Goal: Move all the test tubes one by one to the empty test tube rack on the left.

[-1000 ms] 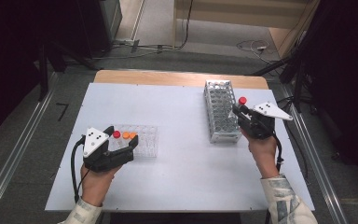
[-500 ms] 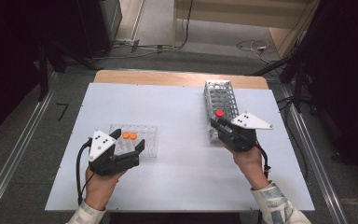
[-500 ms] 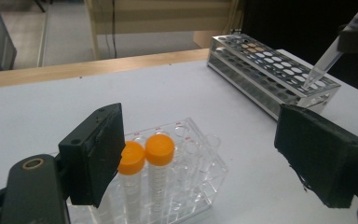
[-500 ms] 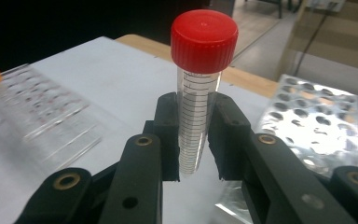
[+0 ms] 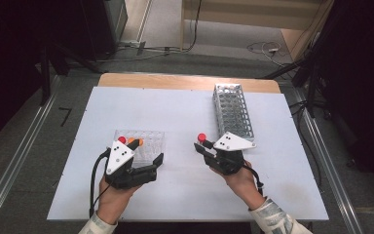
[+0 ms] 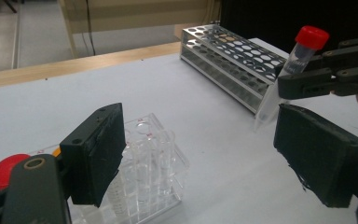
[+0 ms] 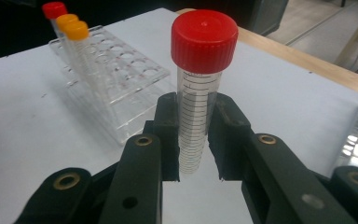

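The right gripper's [image 7: 193, 140] fingers [image 7: 168, 135] are clamped on a clear tube [image 7: 198, 116] with a red cap, holding it upright above the tabletop [image 5: 185, 117], between the metal rack [image 5: 233, 112] and the clear plastic rack [image 5: 146, 144]. The left gripper's [image 6: 200, 154] fingers [image 6: 98, 158] stand wide apart with nothing between them, just beside the clear rack. That rack already carries one red-capped tube [image 7: 55, 14] and two orange-capped tubes [image 7: 72, 25] along one end. Judging from this, the job is moving tubes into the clear rack: three are seated, a fourth is on its way, and most holes are unfilled. The carried tube must yet be lowered into a free hole.
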Motion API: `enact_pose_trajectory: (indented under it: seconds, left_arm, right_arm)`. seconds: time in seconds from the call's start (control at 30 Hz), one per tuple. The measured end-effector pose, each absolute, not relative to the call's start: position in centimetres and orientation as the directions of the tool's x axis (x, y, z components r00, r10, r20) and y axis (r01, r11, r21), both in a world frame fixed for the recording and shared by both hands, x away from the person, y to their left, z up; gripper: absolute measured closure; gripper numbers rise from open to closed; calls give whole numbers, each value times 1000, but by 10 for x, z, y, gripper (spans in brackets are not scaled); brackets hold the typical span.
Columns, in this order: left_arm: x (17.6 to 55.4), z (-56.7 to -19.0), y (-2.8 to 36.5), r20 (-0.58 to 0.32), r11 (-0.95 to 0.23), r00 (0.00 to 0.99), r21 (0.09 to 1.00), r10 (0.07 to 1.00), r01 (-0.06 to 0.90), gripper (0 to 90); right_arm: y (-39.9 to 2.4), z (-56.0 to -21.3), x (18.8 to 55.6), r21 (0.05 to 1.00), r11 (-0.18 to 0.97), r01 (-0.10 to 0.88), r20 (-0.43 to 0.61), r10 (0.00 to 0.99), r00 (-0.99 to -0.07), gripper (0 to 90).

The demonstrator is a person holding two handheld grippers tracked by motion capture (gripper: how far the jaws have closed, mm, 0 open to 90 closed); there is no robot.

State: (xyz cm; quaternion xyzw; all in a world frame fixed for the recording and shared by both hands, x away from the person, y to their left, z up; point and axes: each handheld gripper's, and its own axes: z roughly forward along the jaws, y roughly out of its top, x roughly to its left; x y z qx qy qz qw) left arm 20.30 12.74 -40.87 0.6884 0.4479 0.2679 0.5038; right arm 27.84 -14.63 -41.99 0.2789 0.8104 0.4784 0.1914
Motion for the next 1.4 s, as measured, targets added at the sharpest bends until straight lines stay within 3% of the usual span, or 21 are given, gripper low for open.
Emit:
enact_pose_trajectory:
  seconds: [0.57,0.87,0.97,1.1,1.23,1.3,1.4]
  left_arm:
    - [201,-417,104,-68,-147,531,924,844,352,244]
    - [197,-418,100,-66,-159,594,935,802,318,473]
    - [196,-420,98,-55,-176,608,933,792,313,617]
    - [195,-420,97,-48,-185,619,934,784,306,689]
    - [195,-420,97,-41,-192,621,933,783,304,701]
    - [195,-419,98,-46,-188,622,933,782,305,704]
    - [194,-418,100,-48,-183,621,936,782,302,704]
  right_arm:
    - [-108,-439,257,859,441,261,-18,534,-846,716]
    - [-91,-442,244,856,462,230,-20,476,-879,716]
    - [-87,-442,240,855,464,231,-14,467,-884,716]
    - [-86,-442,238,856,466,225,-16,458,-889,715]
    - [-85,-443,238,854,468,227,-14,456,-890,712]
    - [-86,-443,238,855,466,226,-10,452,-892,666]
    - [-87,-442,239,858,462,222,-2,435,-900,509]
